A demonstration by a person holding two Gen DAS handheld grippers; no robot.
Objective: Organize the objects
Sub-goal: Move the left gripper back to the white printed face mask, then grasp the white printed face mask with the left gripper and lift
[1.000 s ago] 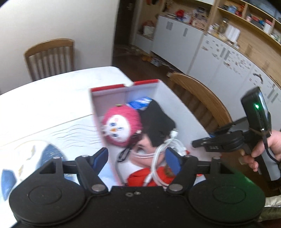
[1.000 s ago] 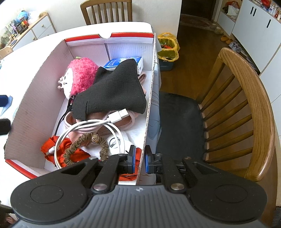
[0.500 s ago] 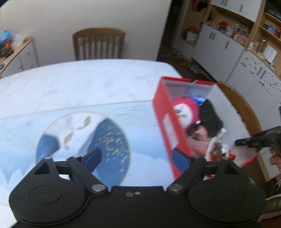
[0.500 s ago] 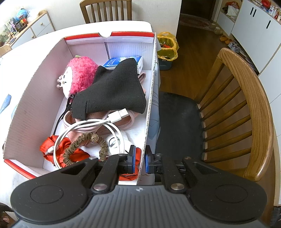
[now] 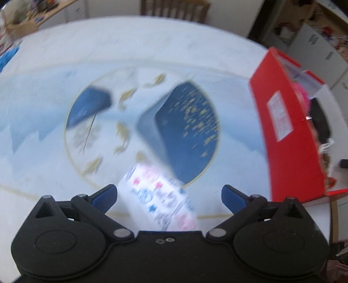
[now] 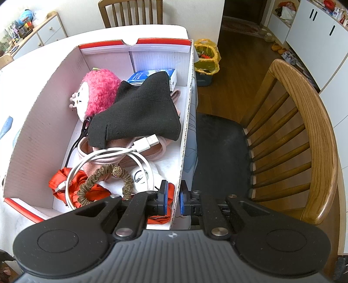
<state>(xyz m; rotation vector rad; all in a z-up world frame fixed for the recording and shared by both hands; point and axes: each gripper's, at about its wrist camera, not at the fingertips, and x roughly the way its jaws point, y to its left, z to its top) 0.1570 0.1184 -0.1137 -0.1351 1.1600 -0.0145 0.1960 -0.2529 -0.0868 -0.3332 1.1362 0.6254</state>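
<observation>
A red and white cardboard box (image 6: 43, 130) stands at the table's edge. It holds a pink plush toy (image 6: 97, 93), a black knit cloth (image 6: 139, 111), a white USB cable (image 6: 121, 154), a brown scrunchie (image 6: 104, 180) and a red cloth (image 6: 76, 187). My right gripper (image 6: 174, 196) is shut on the box's right wall near its front corner. In the blurred left wrist view the box's red side (image 5: 289, 152) is at the right. My left gripper (image 5: 169, 193) hangs over the tablecloth, its jaws opening wide. A white packet with pink and blue print (image 5: 161, 202) lies between them, untouched.
A wooden chair (image 6: 304, 130) with a dark seat stands right of the box. A yellow bag (image 6: 205, 56) sits on the floor beyond it. Another chair (image 6: 130, 10) is at the table's far side. The tablecloth (image 5: 187, 122) carries a blue round print.
My left gripper has swung left away from the box and sunk towards the table, its jaws spreading wider. The printed packet has come into view between them. The right gripper has not moved.
</observation>
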